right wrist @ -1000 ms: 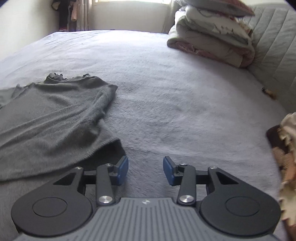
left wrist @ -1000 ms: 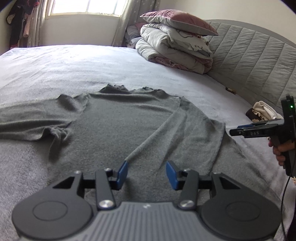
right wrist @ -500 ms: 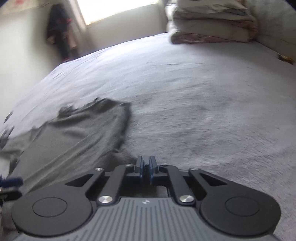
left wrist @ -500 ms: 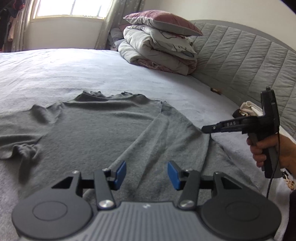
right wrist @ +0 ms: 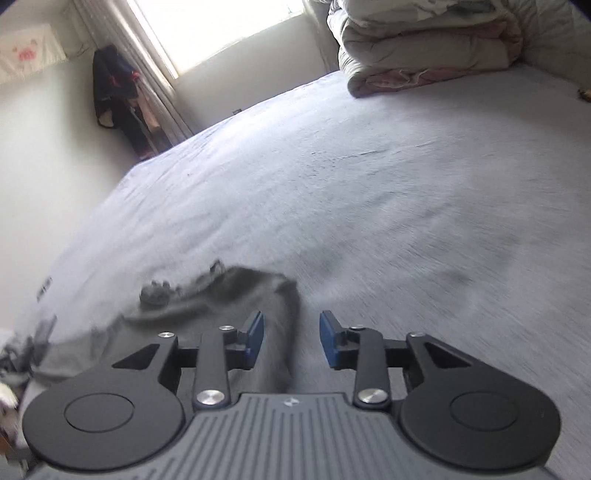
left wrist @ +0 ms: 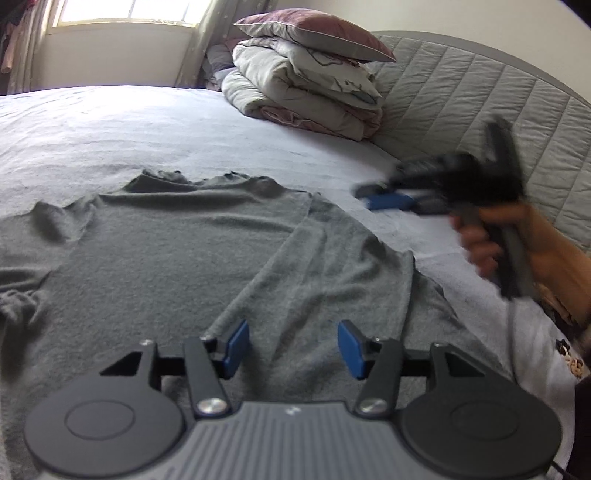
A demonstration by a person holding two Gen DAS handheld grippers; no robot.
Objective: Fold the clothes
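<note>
Room: bedroom with a bright window (right wrist: pixel 229 33), curtains, and dark clothes hanging (right wrist: pixel 118 99) in the corner.
Surface: wide bed (left wrist: pixel 184 125) with a pale grey cover; quilted headboard (left wrist: pixel 498 110) beyond and to the right of the left jaws.
Folded bedding: duvets (left wrist: pixel 306 96) stacked with a mauve pillow (left wrist: pixel 314 33) on top, far ahead of both jaws.
Grey sweater (left wrist: pixel 177 251): lies flat on the bed, collar away; one sleeve is folded over the body and runs down between the left jaws.
Left gripper (left wrist: pixel 291 345): jaws wide apart, empty, low over the sweater hem.
Right gripper (right wrist: pixel 291 338): jaws apart, empty; the sweater shoulder edge lies just ahead between them. Blurred by motion.
Hand (left wrist: pixel 491 240): holds the right gripper handle.
Writing: none that I can read; a small logo on each gripper body is too small.
</note>
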